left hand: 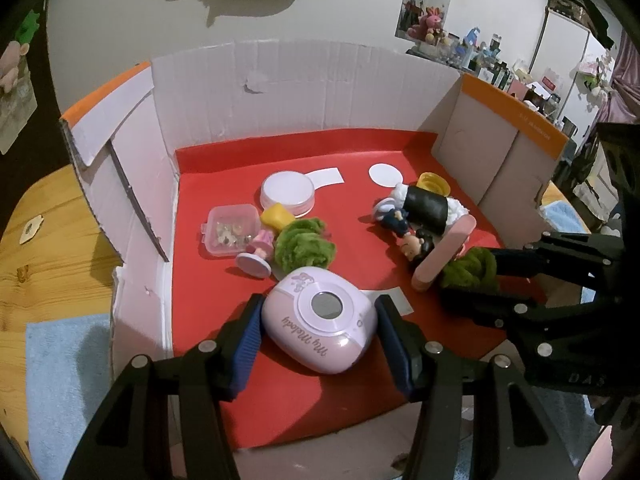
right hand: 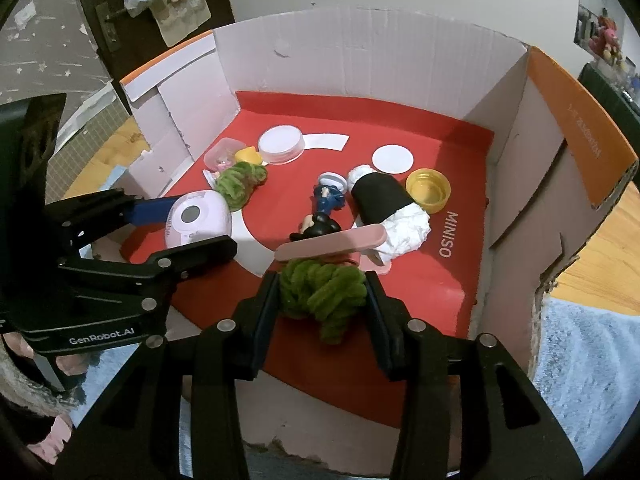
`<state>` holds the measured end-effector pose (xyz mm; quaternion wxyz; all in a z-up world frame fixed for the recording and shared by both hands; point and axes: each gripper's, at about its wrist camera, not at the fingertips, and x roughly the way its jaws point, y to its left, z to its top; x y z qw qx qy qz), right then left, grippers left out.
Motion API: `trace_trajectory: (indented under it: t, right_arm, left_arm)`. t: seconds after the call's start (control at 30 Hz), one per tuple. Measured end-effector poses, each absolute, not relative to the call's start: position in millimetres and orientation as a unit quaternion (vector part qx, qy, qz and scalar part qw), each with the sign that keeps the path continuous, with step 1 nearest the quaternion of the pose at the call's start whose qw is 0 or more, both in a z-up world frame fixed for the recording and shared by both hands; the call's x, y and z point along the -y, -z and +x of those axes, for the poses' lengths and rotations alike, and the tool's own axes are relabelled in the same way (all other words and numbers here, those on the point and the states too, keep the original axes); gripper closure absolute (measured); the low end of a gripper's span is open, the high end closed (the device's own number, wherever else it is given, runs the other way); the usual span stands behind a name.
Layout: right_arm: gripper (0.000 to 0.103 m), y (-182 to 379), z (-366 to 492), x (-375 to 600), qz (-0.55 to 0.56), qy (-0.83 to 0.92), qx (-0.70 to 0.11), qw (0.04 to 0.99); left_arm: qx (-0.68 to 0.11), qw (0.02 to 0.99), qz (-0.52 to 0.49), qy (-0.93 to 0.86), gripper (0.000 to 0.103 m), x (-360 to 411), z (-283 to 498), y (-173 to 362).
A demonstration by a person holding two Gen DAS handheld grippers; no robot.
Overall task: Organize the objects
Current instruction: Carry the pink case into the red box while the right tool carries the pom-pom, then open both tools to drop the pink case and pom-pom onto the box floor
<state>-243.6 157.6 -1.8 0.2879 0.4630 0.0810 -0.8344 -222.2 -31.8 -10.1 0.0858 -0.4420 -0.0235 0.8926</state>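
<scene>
My left gripper (left hand: 318,330) pinches the pink camera (left hand: 320,326) by its smooth, hard sides at the box's (left hand: 280,80) front; it may slip, so I'd hold it mid-body. My right gripper (right hand: 322,292) squeezes a soft, light green yarn ball (right hand: 322,290) beside it.

A pink toy camera (left hand: 320,326) marked "My Melody" is seen lens-up on the red box floor (left hand: 360,168), clasped at both sides by blue pads. A green fuzzy bundle (right hand: 322,292) is seen near a pink flat stick (right hand: 332,244), pinched between dark pads.
</scene>
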Motion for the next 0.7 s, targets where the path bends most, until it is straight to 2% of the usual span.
trace_trajectory:
  t: [0.2, 0.33, 0.43, 0.6, 0.7]
  right_arm:
    - [0.061, 2.6, -242.6, -157.4, 0.461, 0.834, -0.078, 0.293]
    - [0.051, -0.5, -239.6, -158.0, 0.456, 0.836, -0.075, 0.298]
    - [0.050, -3.9, -236.6, -159.2, 0.451, 0.838, -0.072, 0.300]
    - [0.050, -7.8, -233.1, -162.3, 0.445, 0.841, -0.065, 0.300]
    - [0.044, -11.7, -228.0, -162.9, 0.438, 0.845, -0.065, 0.301]
  left_arm:
    - [0.020, 0.085, -0.440, -0.894, 0.045, 30.7, -221.2, 9.2]
    - [0.021, 0.085, -0.440, -0.894, 0.045, 30.5, -220.7, 9.2]
    - [0.019, 0.084, -0.438, -0.895, 0.044, 30.1, -219.9, 8.7]
    - [0.015, 0.081, -0.422, -0.903, 0.036, 29.2, -213.7, 1.0]
    - [0.010, 0.075, -0.414, -0.907, 0.032, 28.6, -210.1, -3.3]
